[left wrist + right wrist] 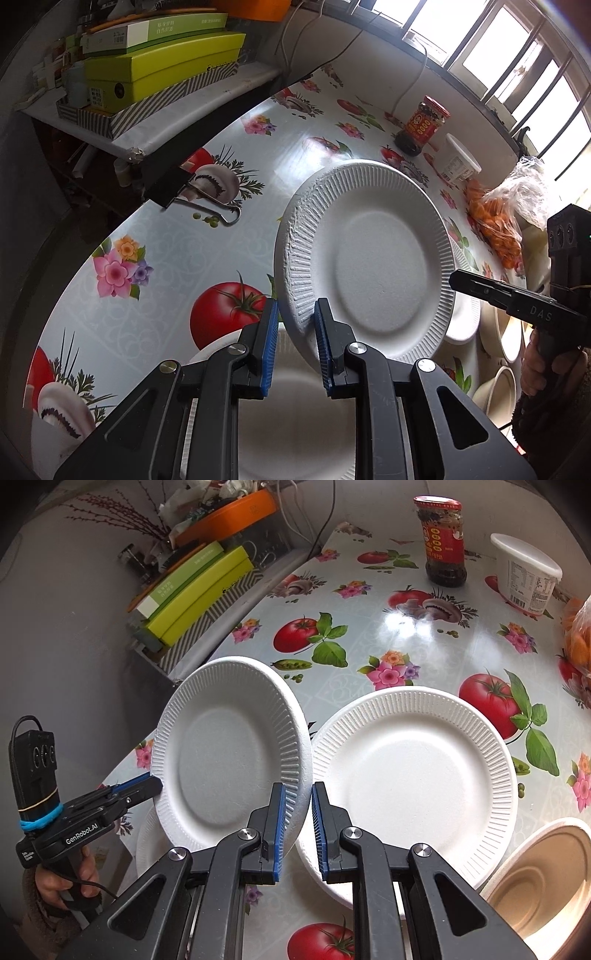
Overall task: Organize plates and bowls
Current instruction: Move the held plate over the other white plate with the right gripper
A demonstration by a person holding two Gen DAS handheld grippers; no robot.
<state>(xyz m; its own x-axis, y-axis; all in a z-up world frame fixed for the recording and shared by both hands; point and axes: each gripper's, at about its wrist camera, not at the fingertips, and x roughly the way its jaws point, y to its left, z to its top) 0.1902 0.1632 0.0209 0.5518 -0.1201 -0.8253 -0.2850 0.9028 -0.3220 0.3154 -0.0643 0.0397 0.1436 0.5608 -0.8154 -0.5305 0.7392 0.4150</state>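
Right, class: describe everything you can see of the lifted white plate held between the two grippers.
The lifted plate is white, round, seemingly foam or pulp, with a ribbed rim and smooth flat centre. It is tilted steeply, raised above the table. The left hand-held gripper pinches one rim edge, the right hand-held gripper the opposite edge. A second plate lies flat beside it; whether they touch is unclear.

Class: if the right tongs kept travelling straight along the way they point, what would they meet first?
Probably the flat white plate on the table, just ahead of the right tongs, which grip the tilted plate; depth is uncertain.
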